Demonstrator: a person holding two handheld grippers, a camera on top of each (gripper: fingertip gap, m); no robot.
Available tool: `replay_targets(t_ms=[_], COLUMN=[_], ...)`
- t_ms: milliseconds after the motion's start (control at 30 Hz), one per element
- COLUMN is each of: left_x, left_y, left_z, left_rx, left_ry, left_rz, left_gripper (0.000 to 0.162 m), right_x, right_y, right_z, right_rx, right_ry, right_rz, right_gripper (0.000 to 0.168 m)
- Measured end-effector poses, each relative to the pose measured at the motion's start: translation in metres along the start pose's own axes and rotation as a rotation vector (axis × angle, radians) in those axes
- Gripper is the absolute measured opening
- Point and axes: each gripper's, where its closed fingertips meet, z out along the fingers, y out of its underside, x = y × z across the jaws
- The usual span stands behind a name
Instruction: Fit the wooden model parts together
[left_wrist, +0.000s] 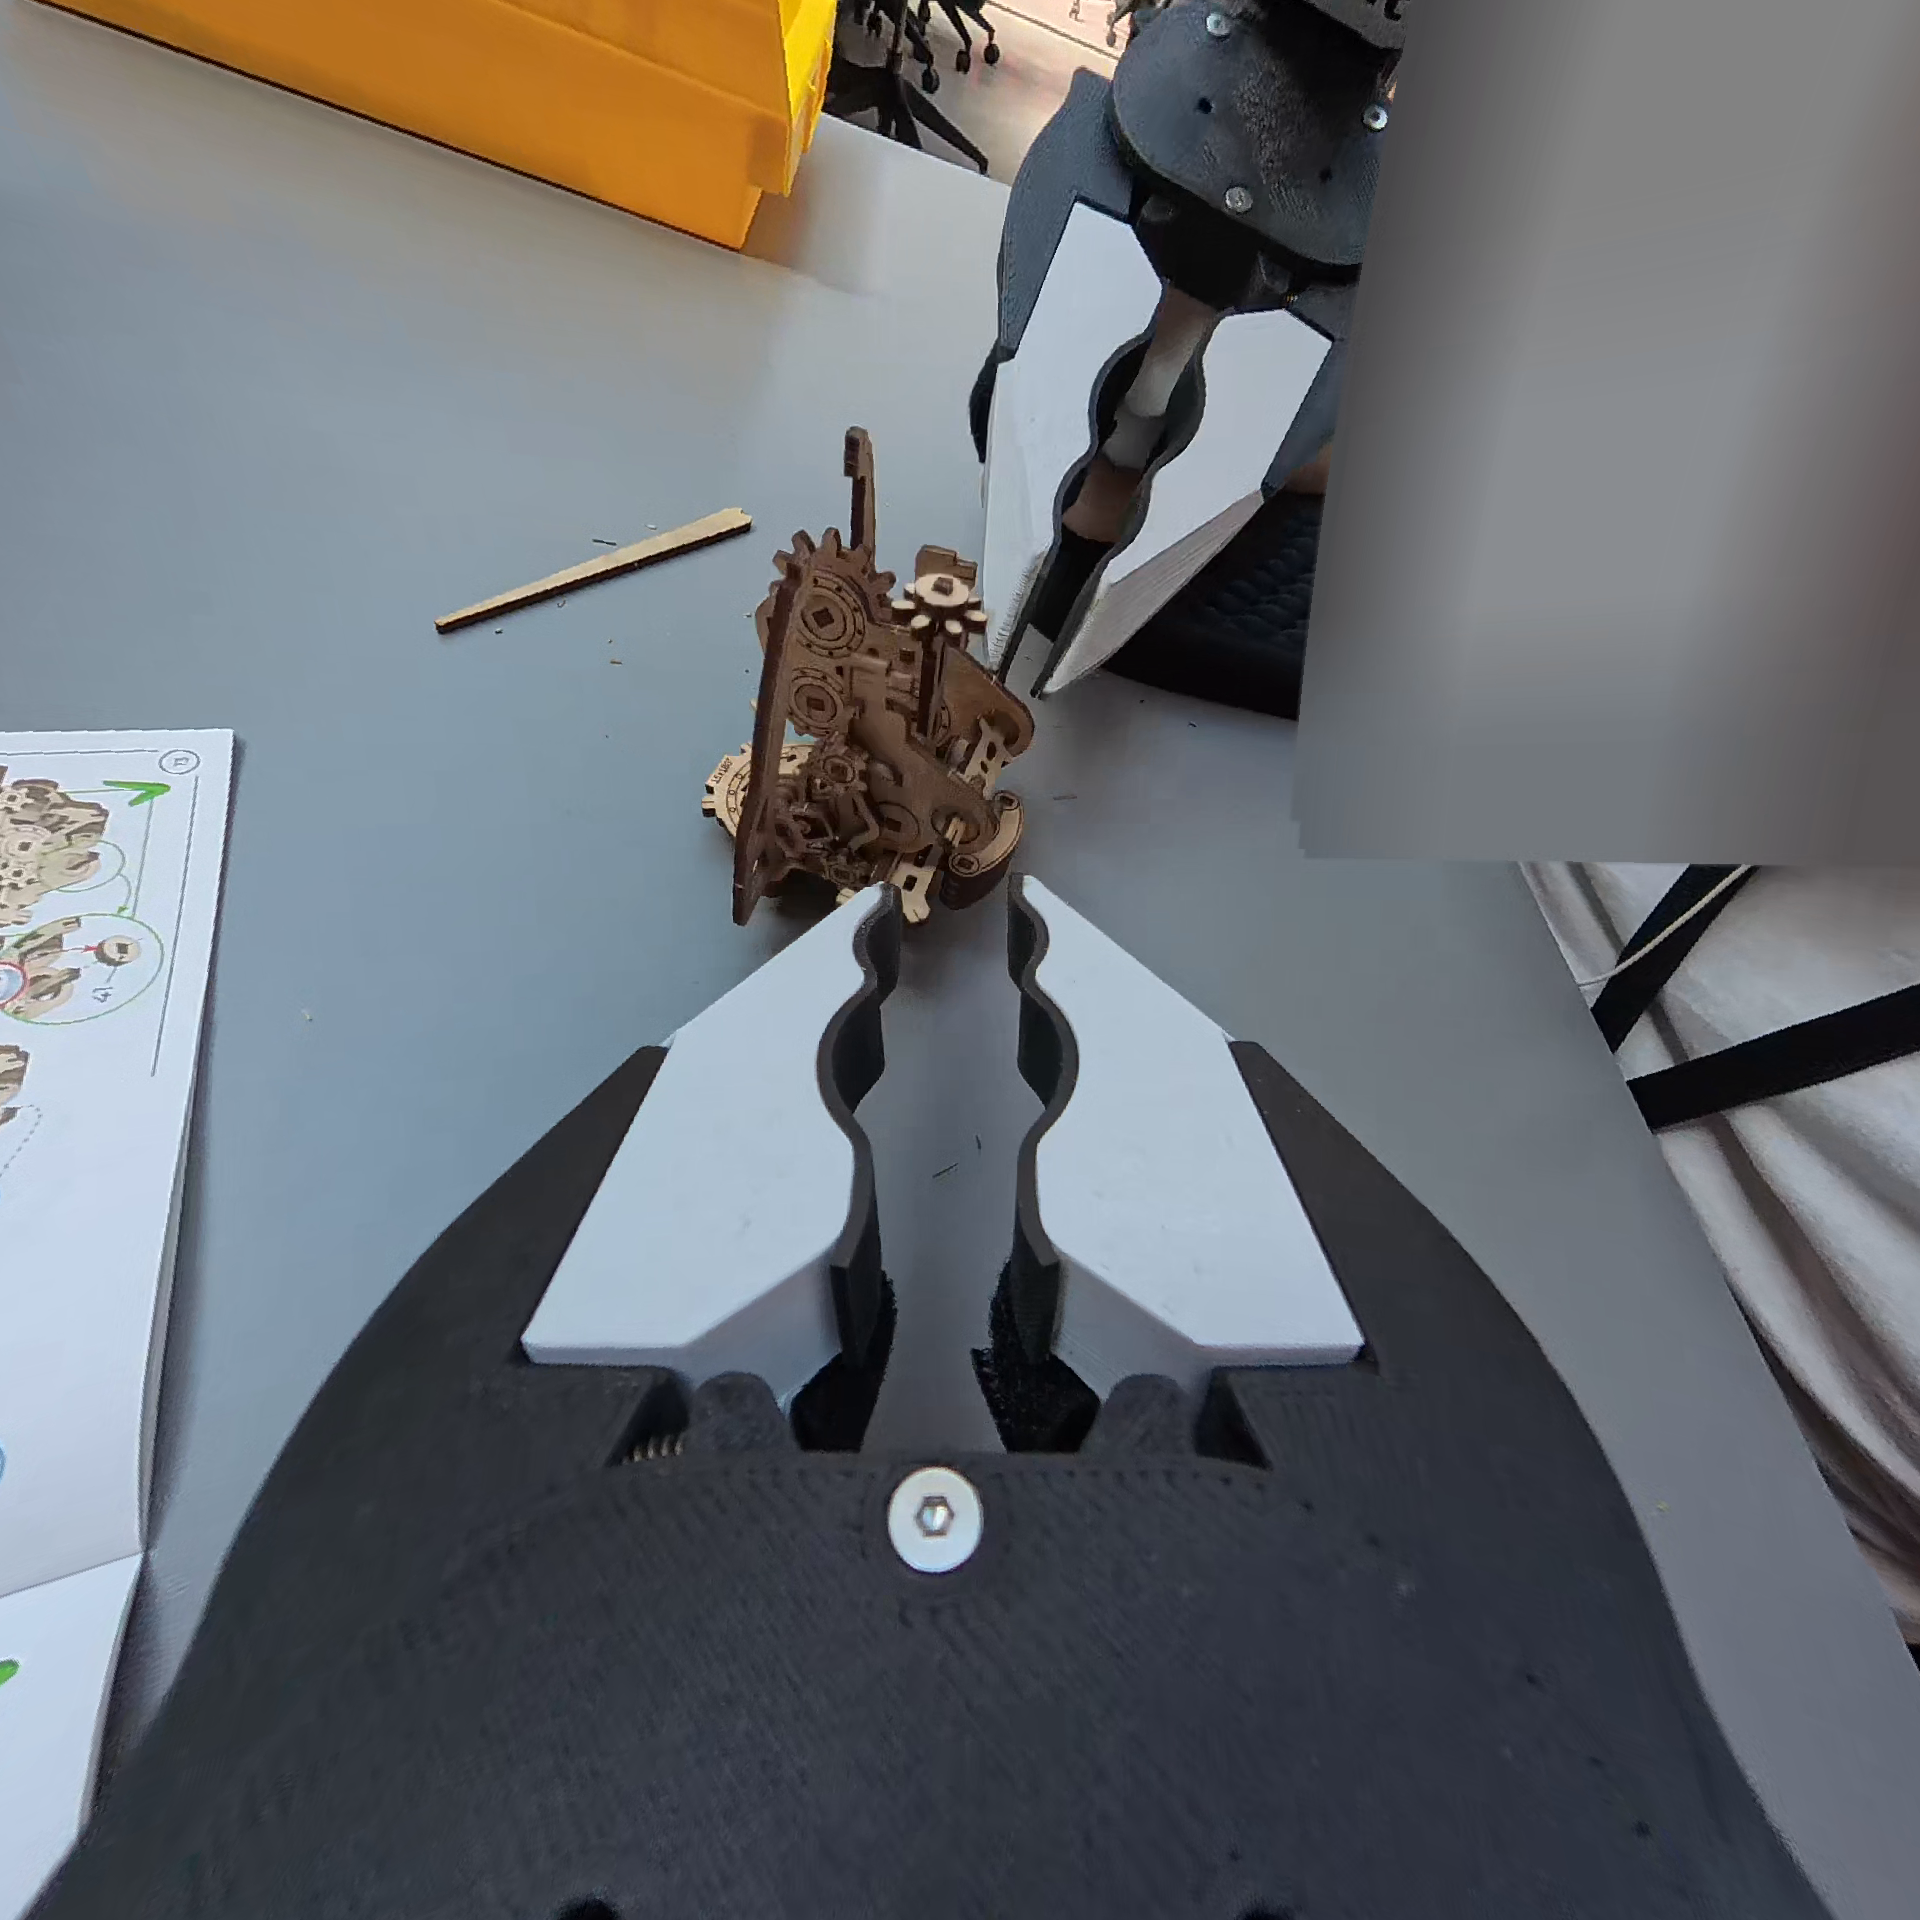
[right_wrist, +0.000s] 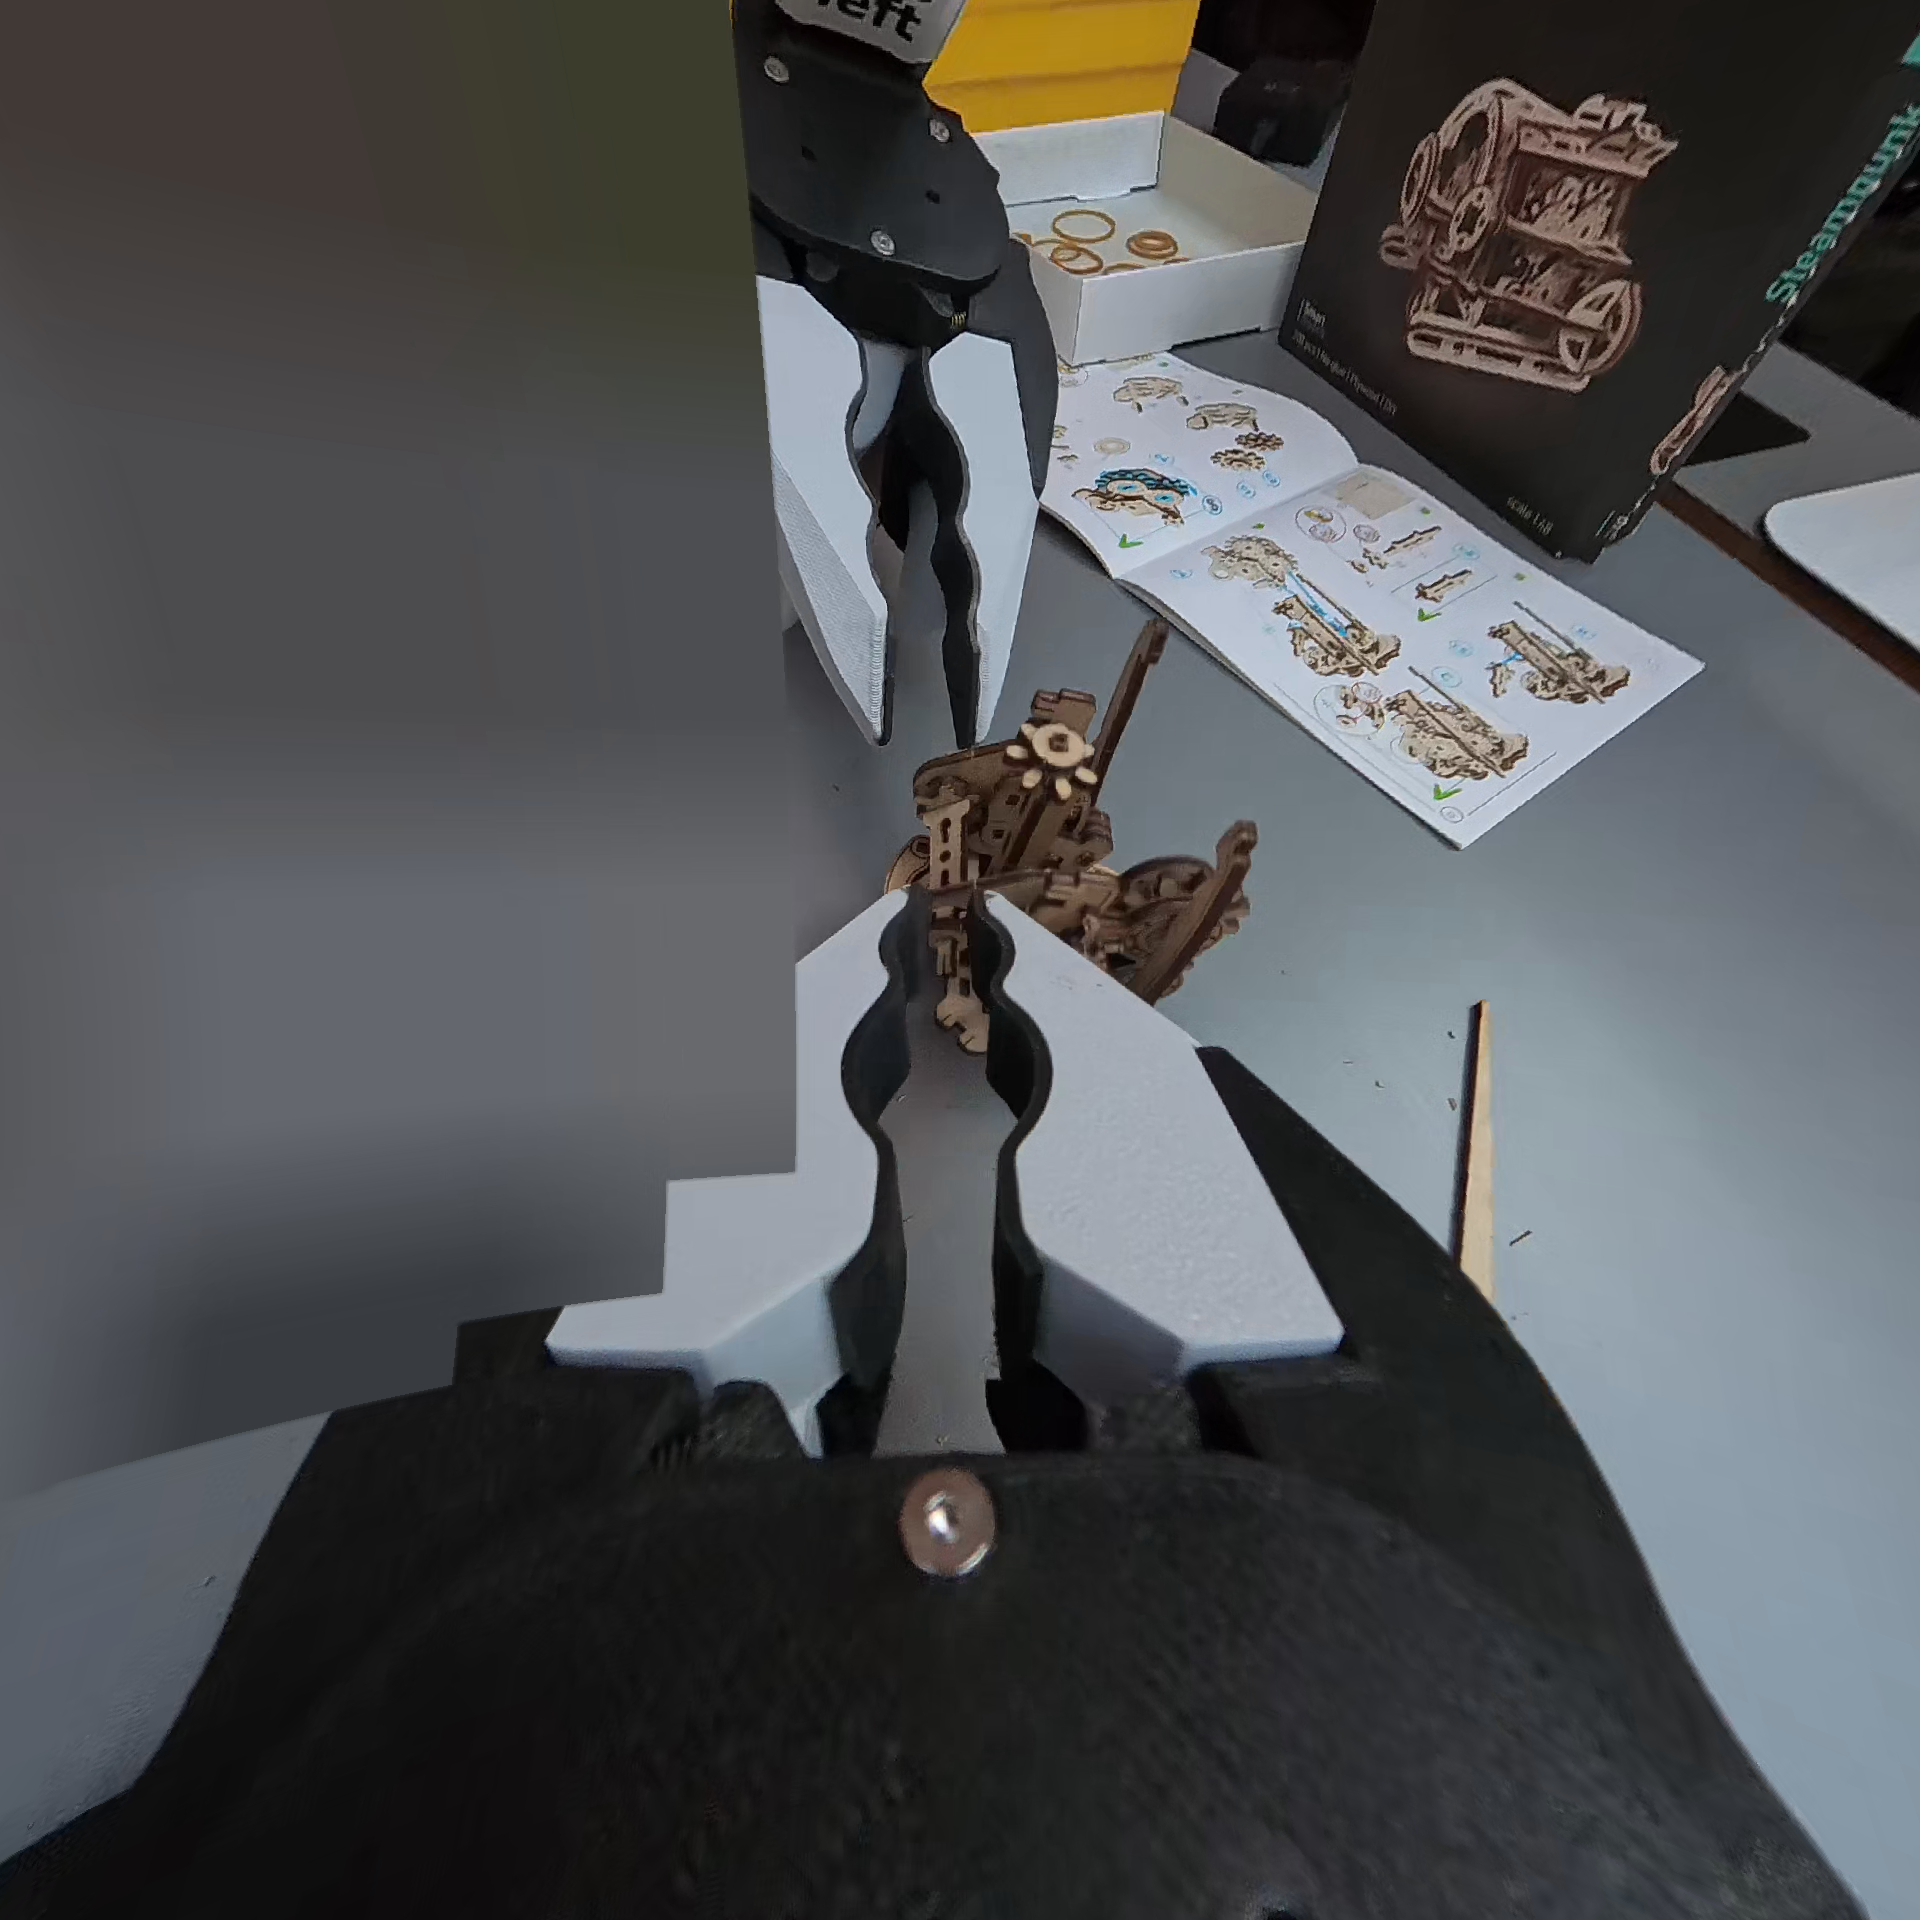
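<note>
A partly built wooden model (left_wrist: 862, 717) of gears and plates stands on the grey table (left_wrist: 416, 416); it also shows in the right wrist view (right_wrist: 1039, 831). My left gripper (left_wrist: 956, 899) is open, its tips just short of the model's base, holding nothing. It also shows beyond the model in the right wrist view (right_wrist: 925, 738). My right gripper (right_wrist: 951, 902) is nearly shut, and a pale wooden part of the model (right_wrist: 954, 977) fills the narrow gap between its jaws. In the left wrist view its tips (left_wrist: 1021, 681) touch the model's right edge.
A loose wooden stick (left_wrist: 592, 571) lies left of the model, also seen in the right wrist view (right_wrist: 1477, 1143). An open instruction booklet (right_wrist: 1351, 582), a white box of rings (right_wrist: 1143, 281), a black model box (right_wrist: 1558, 260) and a yellow bin (left_wrist: 520, 94) stand around. A person's pale clothing (left_wrist: 1766, 1143) is past the table edge. About 5 cm separates my left fingertips from my right.
</note>
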Motion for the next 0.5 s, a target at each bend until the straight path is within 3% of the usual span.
replay_targets(t_ms=[167,500], left_x=[-0.005,0.0], left_y=[0.006,-0.01], left_z=[0.002,0.005], left_rx=[-0.035,0.023], left_ry=[-0.076,-0.167], left_rz=[0.126,0.278], left_gripper=[0.019,0.02], right_x=[-0.007,-0.009], right_y=[-0.001,0.013], right_z=[-0.003,-0.013], right_rx=[0.032,-0.003], right_ry=[0.006,0.006], right_rz=[-0.301,-0.578], right_gripper=[0.022,0.011])
